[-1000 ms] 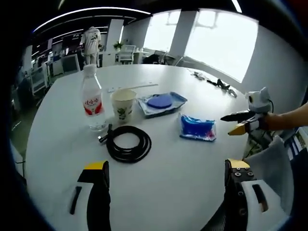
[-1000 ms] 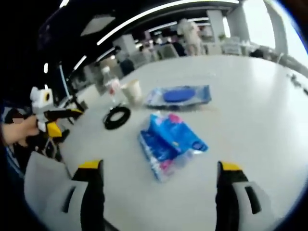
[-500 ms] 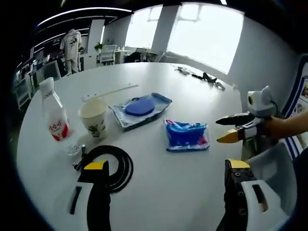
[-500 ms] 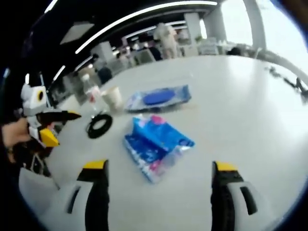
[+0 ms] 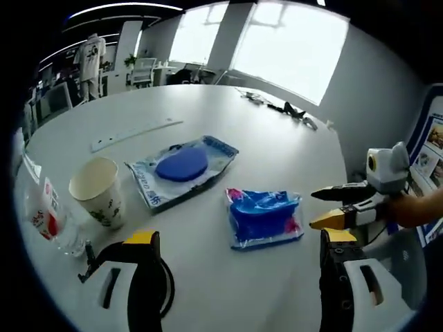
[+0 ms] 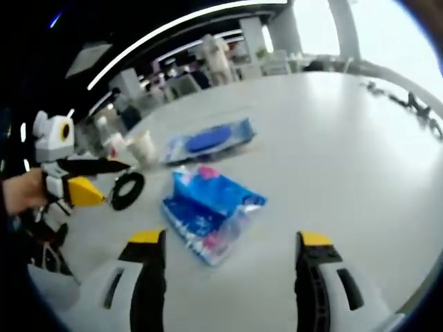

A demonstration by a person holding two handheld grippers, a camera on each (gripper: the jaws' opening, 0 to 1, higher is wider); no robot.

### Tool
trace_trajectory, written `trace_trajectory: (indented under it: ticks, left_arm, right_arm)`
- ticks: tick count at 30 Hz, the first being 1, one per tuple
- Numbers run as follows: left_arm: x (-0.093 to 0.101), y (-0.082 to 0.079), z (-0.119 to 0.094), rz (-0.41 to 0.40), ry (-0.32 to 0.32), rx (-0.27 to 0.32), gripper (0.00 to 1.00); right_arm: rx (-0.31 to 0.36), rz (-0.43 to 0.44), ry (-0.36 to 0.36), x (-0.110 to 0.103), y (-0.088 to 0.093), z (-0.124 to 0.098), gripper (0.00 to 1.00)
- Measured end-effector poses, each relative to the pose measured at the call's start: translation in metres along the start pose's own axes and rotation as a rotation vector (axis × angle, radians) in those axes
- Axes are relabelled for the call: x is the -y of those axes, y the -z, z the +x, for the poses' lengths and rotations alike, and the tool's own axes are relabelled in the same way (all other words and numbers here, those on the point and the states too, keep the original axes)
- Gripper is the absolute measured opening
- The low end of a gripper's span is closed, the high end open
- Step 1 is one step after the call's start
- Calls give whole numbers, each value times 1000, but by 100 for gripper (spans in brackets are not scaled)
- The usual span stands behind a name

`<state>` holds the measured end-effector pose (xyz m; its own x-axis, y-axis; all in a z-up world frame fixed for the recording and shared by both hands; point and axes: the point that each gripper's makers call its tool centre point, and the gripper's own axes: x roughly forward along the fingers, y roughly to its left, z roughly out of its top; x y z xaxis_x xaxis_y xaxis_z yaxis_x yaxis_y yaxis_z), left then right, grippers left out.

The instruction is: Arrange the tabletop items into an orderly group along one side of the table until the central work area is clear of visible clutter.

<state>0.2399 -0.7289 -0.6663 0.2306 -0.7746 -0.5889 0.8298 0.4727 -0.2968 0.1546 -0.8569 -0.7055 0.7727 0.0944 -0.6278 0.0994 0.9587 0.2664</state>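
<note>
1. Here, a broad white round table (image 5: 291, 149) stands in a bright open office, big windows (image 5: 291, 41) on the far side.
2. The blue tissue pack (image 5: 264, 216) lies nearest; beyond it a clear pouch with a blue disc (image 5: 183, 166), then a paper cup (image 5: 99, 200), a water bottle (image 5: 47, 220) and a black cable coil (image 6: 127, 190).
3. Both the left gripper (image 5: 235, 277) and right gripper (image 6: 228, 270) hover with jaws spread, holding nothing.
</note>
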Motion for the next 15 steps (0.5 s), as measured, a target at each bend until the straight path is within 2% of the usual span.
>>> trace_trajectory:
  ticks: [5, 15]
  left_arm:
    - [0, -4, 7, 5, 11, 1, 95]
    - [2, 1, 32, 8, 36, -42, 91]
  right_arm:
    - [4, 18, 10, 4, -1, 2, 72]
    - [4, 56, 32, 5, 5, 10, 70]
